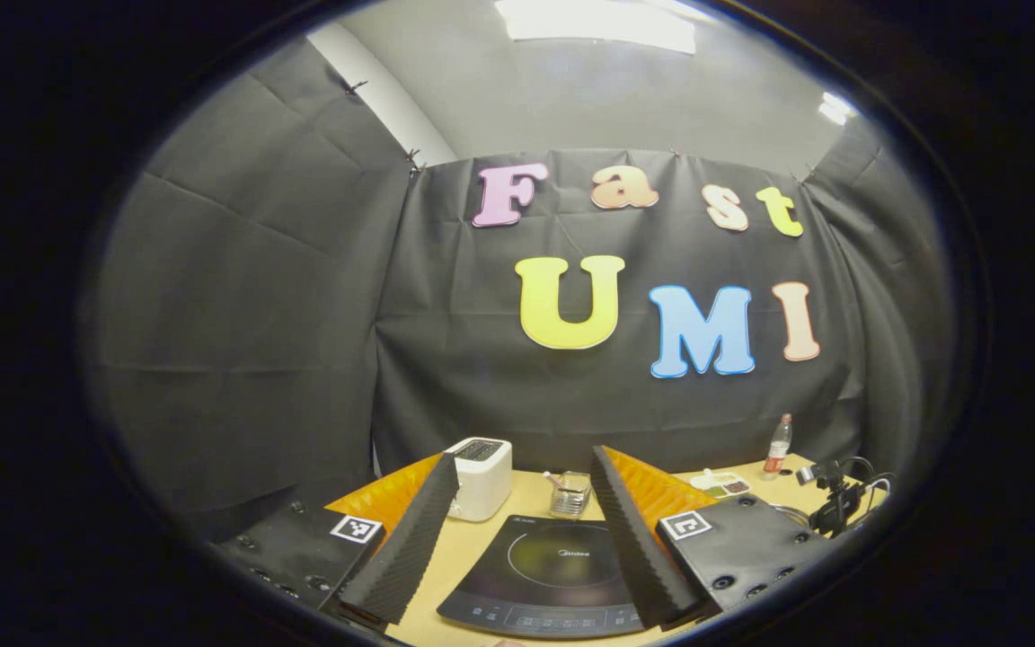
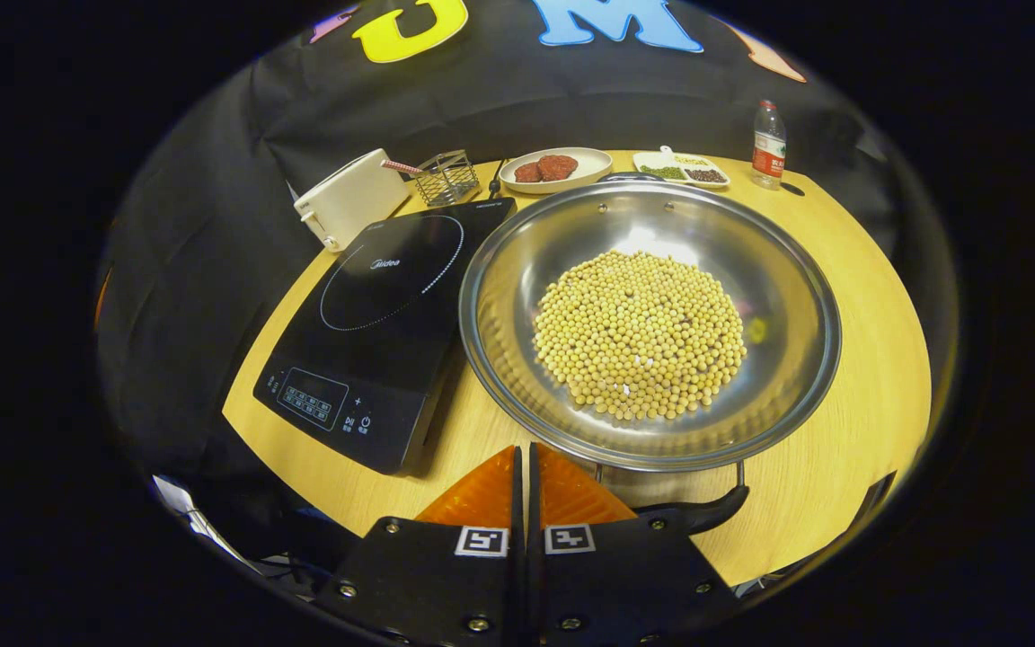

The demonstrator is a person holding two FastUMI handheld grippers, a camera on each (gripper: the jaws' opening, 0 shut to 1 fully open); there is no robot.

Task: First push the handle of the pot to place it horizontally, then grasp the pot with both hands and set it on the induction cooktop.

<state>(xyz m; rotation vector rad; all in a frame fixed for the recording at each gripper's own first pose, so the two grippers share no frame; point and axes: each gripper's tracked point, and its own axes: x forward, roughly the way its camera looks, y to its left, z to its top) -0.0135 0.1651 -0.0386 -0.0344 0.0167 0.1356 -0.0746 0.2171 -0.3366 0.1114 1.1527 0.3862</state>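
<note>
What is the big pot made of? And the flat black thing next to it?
The pot looks like polished steel: silvery, with bright glints. Its handle looks like dark plastic, perhaps. The induction cooktop seems to have a glossy black glass top.

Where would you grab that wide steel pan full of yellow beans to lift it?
Best by its two opposite handles, one gripper each: the near black handle below the rim of the wide steel pan, and the far one behind. The wall looks too shallow and smooth to pinch, and the yellow beans demand a level lift.
</note>
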